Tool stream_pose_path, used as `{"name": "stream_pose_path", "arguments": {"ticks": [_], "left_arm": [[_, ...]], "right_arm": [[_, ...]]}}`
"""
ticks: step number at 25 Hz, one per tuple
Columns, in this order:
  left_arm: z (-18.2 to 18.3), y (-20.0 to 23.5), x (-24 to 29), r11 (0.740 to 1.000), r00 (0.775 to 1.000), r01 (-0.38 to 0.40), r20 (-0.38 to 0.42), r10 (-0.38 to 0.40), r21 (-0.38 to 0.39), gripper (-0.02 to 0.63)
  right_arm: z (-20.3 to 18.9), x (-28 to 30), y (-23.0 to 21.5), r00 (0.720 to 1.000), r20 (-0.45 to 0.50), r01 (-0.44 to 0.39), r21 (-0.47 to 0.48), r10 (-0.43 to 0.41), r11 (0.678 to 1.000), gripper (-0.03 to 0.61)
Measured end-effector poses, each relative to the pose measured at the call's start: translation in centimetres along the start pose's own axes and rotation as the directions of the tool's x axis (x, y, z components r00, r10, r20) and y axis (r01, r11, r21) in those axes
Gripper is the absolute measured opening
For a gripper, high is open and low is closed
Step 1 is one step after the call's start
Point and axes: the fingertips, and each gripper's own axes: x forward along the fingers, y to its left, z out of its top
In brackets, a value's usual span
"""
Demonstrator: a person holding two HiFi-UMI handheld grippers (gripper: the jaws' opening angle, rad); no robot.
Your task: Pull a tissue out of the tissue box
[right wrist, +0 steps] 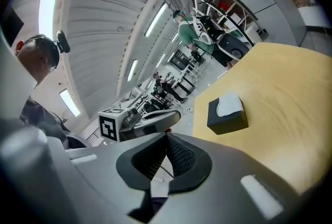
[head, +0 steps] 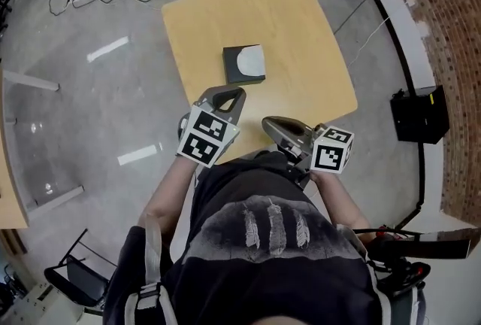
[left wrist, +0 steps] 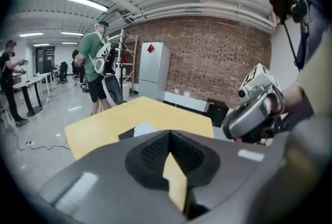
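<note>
- Both the left gripper (head: 234,92) and right gripper (head: 267,122) hover over the table's (head: 308,30) near edge; jaws are pressed together, gripping nothing;
- tissue box (head: 244,65) (white tissue (head: 251,58) on top) sits mid-table, apart from both.

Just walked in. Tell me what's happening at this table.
A person stands at the near edge of a wooden table, holding tongs in each hand. The left tongs and right tongs are both shut and empty, short of the dark tissue box in the middle of the table. A white tissue shows at its top; none has been pulled out yet.
</note>
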Motion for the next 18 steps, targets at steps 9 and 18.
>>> {"name": "stream_pose_path", "arguments": {"ticks": [9,18], "left_arm": [[-1.6,1.9,3.1,0.999,0.995,-0.010,-0.103,0.014,0.045,0.000],[-1.4,3.6,7.6,1.000,0.985,0.006,-0.170,-0.004,0.011,0.000]], "right_arm": [[0.2,1.9,-4.9,0.989,-0.145,0.001,-0.004,-0.002,1.000,-0.008],[7.1,1.1,-11.0,0.990,-0.077,0.115,-0.031,-0.117,0.993,-0.006]]}}
